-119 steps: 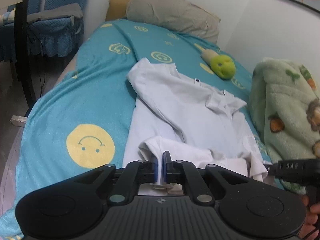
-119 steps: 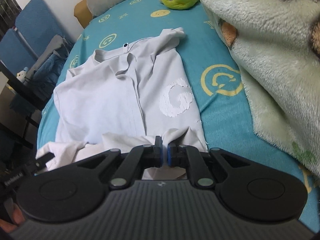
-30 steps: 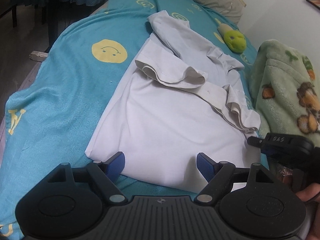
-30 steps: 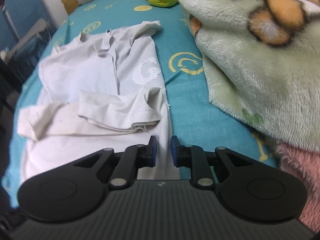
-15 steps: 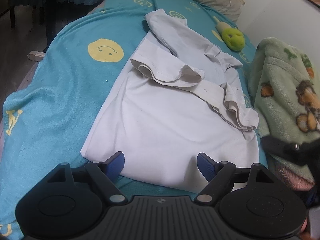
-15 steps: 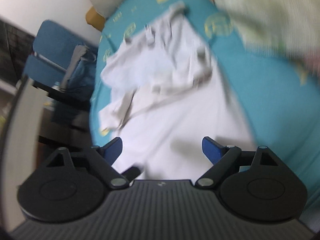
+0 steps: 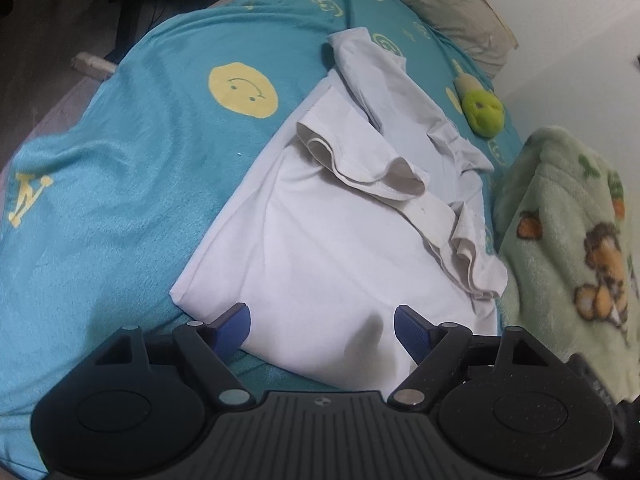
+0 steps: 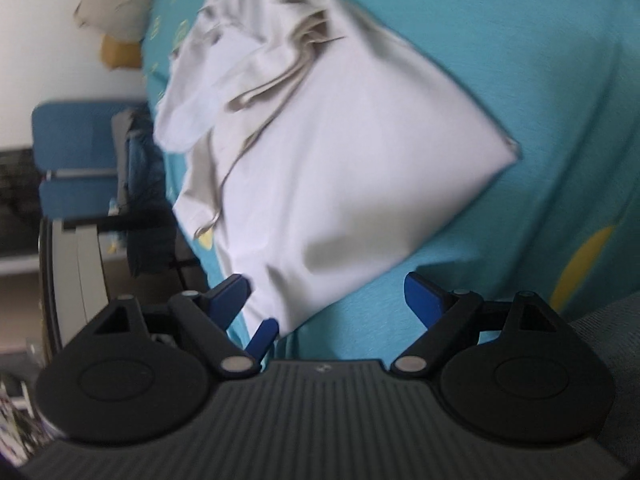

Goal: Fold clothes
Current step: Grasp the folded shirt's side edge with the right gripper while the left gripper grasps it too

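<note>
Shirt [image 7: 332,248] lies spread on the teal bedcover [image 7: 132,184], white, with its lower part folded up so that the hem and a sleeve sit bunched across the middle in a loose ridge. Its collar end points toward the beige pillow [image 7: 444,4] at the head of the bed. A yellow smiley print on the cover sits just beside the shirt's left edge, and a green plush toy [image 7: 484,110] lies near the collar. A pale green fleece blanket [image 7: 568,240] with bear pictures is heaped along the shirt's right side, touching or almost touching it.

The left gripper [image 7: 322,322] hangs over the near folded edge of the shirt with its jaws spread wide and released; the cloth shows between the blue pads [image 7: 234,322], but neither pad presses on it. The right gripper [image 8: 326,296] is rolled over so its view is tilted and blurred; its jaws also stand wide apart and hold nothing, with a near corner of the shirt [image 8: 328,168] lying between them and clear of both pads [image 8: 420,294]. A blue pad of the other gripper shows low in that view by the shirt's corner. A blue chair [image 8: 80,148] stands beyond the bed's edge
</note>
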`<state>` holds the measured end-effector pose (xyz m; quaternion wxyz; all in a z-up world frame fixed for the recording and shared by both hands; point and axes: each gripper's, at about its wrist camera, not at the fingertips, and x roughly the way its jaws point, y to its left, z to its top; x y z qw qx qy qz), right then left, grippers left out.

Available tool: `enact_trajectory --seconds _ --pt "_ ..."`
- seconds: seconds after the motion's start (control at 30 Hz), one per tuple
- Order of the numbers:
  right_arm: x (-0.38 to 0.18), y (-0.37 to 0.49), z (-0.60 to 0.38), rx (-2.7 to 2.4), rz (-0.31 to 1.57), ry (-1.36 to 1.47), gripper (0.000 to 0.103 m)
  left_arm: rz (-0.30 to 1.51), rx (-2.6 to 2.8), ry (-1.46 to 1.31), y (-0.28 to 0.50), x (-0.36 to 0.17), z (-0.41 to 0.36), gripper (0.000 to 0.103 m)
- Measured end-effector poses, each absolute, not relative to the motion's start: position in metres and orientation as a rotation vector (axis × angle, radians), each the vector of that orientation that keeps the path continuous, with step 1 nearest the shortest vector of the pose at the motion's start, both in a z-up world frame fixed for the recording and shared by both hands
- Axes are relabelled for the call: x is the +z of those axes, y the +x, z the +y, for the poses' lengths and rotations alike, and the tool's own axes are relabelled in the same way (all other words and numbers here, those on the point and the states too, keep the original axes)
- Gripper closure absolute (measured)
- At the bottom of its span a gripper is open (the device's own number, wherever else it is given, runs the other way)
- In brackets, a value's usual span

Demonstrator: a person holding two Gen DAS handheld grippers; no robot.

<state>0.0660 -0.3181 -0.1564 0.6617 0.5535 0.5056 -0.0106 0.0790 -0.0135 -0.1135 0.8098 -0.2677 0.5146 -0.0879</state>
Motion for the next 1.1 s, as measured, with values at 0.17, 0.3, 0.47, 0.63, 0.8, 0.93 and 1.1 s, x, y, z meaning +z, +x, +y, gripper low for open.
enact_trajectory --seconds 0.17,0.3,0.47,0.63,0.8,0.93,1.1 --pt "-0.153 0.063 -0.319 -0.1 1.071 1.218 0.025 1.175 -0.199 -0.708 0.072 -0.119 -0.002 0.021" --pt "-0.15 0.059 -0.337 -0.211 0.975 1.208 0.035 1.307 -0.28 -0.888 0.068 -0.139 -0.002 0.021" --pt "-0.144 0.063 -0.341 -0.277 0.916 1.117 0.057 1.302 -0.304 -0.962 0.069 -0.149 -0.006 0.021" --pt "-0.135 0.068 -0.341 -0.181 0.806 1.132 0.094 1.208 -0.309 -1.082 0.074 -0.156 0.004 0.021" --pt "-0.112 0.068 -0.348 -0.084 0.636 1.156 0.095 1.181 -0.393 -1.101 0.08 -0.157 -0.003 0.015" --pt "-0.107 0.07 -0.357 -0.084 0.592 1.174 0.095 1.14 -0.383 -1.082 0.08 -0.156 -0.004 0.017" --pt "-0.113 0.067 -0.365 -0.108 0.597 1.205 0.095 0.952 -0.315 -1.124 0.076 -0.138 0.024 0.021"
